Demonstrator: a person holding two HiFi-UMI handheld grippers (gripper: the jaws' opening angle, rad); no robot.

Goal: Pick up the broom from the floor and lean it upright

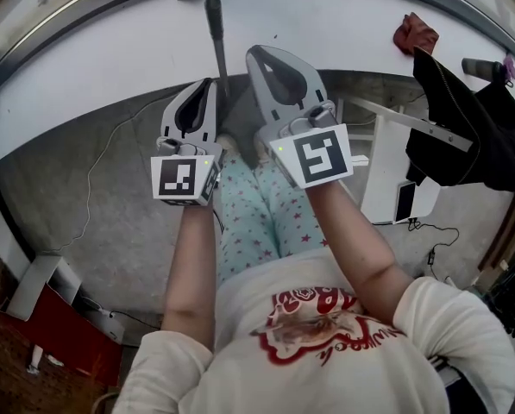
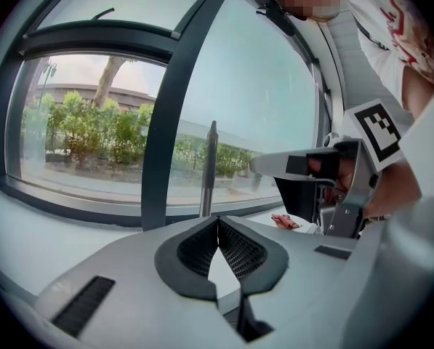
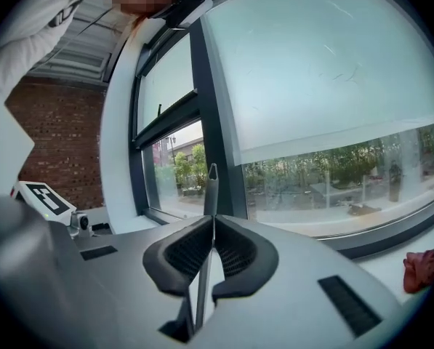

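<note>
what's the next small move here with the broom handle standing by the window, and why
Probably just draw both grippers straight back. The broom handle already stands upright by the white ledge, the left gripper and right gripper are shut and empty, and a sideways swing might knock it.

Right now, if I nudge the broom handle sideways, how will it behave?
Probably tips easily: the broom handle stands near upright, thin and tall, by the white sill. Looks straight, so likely stiff. Smooth-looking pole may slide.

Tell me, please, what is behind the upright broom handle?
Behind the broom handle is the window glass, with trees outside. The left gripper and the right gripper cover its lower part, so nothing behind that shows.
</note>
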